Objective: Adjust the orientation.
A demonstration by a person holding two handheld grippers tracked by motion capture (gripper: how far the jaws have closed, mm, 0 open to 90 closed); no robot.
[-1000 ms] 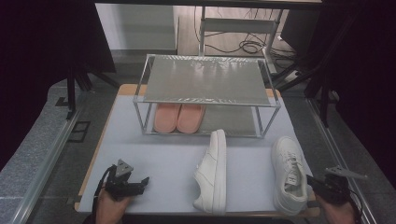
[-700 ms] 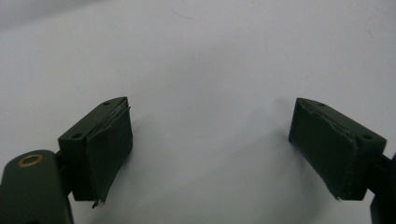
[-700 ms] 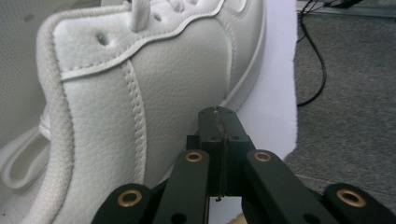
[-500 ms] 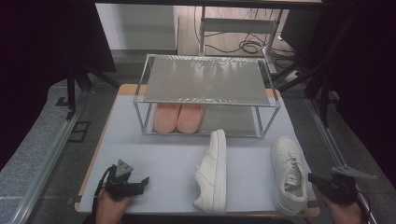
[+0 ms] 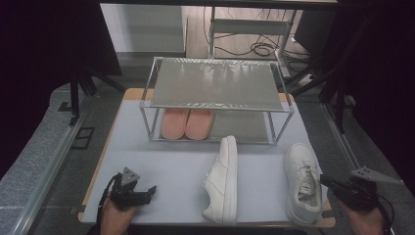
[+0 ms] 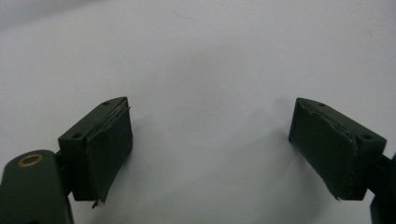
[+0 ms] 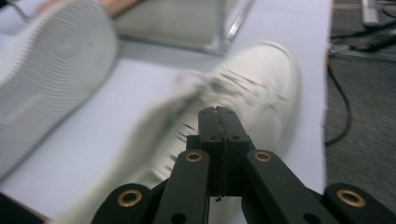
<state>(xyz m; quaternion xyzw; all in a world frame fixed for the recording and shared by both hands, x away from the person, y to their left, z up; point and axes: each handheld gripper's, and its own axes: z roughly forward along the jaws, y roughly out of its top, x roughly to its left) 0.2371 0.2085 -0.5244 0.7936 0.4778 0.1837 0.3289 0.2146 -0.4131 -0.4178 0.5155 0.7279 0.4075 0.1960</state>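
Right gripper, jaws clenched on nothing, has drawn back off the upright sneaker at the table's right edge, so no grasp is made yet. Left gripper rests released on bare table beside the tipped sneaker.

A pale grey surface with a wooden edge stands on a dark grey speckled floor. A metal rail runs along the floor at the left. Beyond the surface, black cables lie on a lighter floor beside a metal frame. Black drapes hang on both sides. The light is dim and even.
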